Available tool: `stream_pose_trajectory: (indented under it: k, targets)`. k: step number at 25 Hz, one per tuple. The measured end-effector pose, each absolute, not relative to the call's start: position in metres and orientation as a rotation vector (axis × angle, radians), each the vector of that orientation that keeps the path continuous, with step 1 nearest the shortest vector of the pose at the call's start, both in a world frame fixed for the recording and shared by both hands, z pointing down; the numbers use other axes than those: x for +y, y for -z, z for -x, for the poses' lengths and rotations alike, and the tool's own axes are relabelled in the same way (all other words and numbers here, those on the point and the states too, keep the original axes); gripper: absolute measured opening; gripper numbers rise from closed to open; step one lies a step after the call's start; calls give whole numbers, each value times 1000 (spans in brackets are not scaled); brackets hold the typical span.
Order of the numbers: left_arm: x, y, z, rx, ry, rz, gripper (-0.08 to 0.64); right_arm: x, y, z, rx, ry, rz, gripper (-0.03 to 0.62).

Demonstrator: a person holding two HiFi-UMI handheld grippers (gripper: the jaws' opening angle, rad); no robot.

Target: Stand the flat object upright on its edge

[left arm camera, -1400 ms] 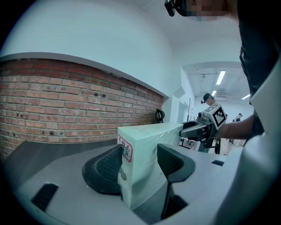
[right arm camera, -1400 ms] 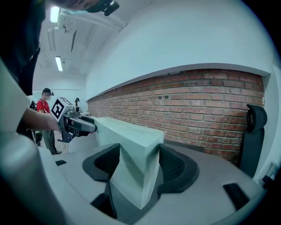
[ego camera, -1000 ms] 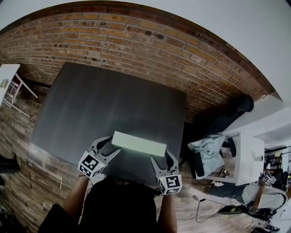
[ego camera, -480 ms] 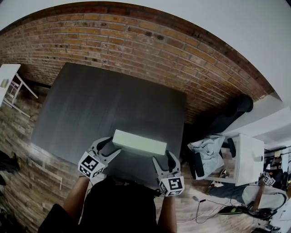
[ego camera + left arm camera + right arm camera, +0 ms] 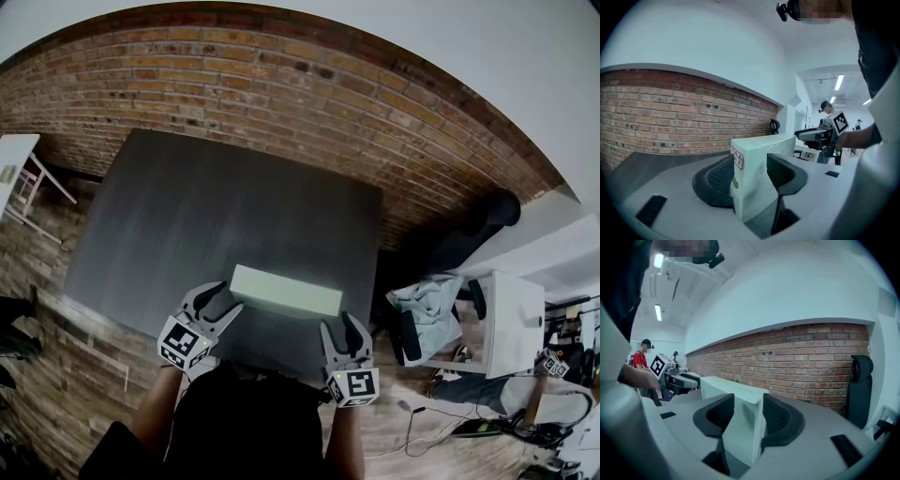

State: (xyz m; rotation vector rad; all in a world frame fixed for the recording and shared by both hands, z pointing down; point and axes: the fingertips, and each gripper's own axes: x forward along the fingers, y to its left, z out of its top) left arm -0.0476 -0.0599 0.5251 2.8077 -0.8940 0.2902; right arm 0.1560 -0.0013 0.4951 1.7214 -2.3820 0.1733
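A flat pale-green box (image 5: 286, 292) stands on its long edge near the front of the dark grey table (image 5: 206, 206). My left gripper (image 5: 225, 298) holds its left end, and in the left gripper view both pads sit against the box (image 5: 751, 187), which carries a small red-edged label. My right gripper (image 5: 338, 323) is at the box's right end. Its jaws have just been closing, and in the right gripper view they now press on both faces of the box (image 5: 745, 427).
A brick wall (image 5: 281, 84) runs behind the table. A black chair (image 5: 487, 220) and a white table (image 5: 511, 328) with clothes stand to the right. A white desk (image 5: 14, 155) is at far left. A person in red (image 5: 640, 359) stands in the background.
The right gripper's fingers have narrowed onto the box's right end. The box has shifted slightly left. The left gripper has hardly moved.
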Motion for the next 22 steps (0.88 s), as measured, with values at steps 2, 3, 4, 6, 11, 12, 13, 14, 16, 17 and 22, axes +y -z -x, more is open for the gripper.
stream_pose_trajectory:
  k: [2,3,4,6,11,12,13,14,16,17,22]
  targets:
    - [-59,-524,51,-943,-280,-2800,219,1,-493,-155,-2380,-171,-1756,172]
    - [-58,-523,54,-967,-262,-2792,200,2,-492,-155,-2385,-172,-1768,162]
    - [-57,-521,57,-987,-242,-2785,175,3,-492,-154,-2387,-173,-1780,144]
    - [-54,-517,60,-1020,-211,-2782,144,4,-491,-155,-2383,-170,-1808,126]
    - [-46,-514,61,-1030,-162,-2764,112,8,-490,-160,-2363,-177,-1865,87]
    - [-45,-513,60,-1036,-157,-2768,110,8,-489,-160,-2360,-174,-1870,87]
    - [-44,-510,59,-1040,-152,-2774,107,8,-489,-161,-2358,-172,-1877,86]
    - [-44,-508,58,-1041,-146,-2779,104,8,-488,-162,-2356,-172,-1885,84]
    - [-43,-503,55,-1039,-140,-2793,95,7,-487,-162,-2354,-168,-1895,78]
    - [-43,-502,54,-1037,-138,-2803,91,7,-486,-162,-2356,-164,-1898,78]
    - [-38,-494,55,-1055,-127,-2814,58,10,-476,-158,-2375,-157,-1930,61]
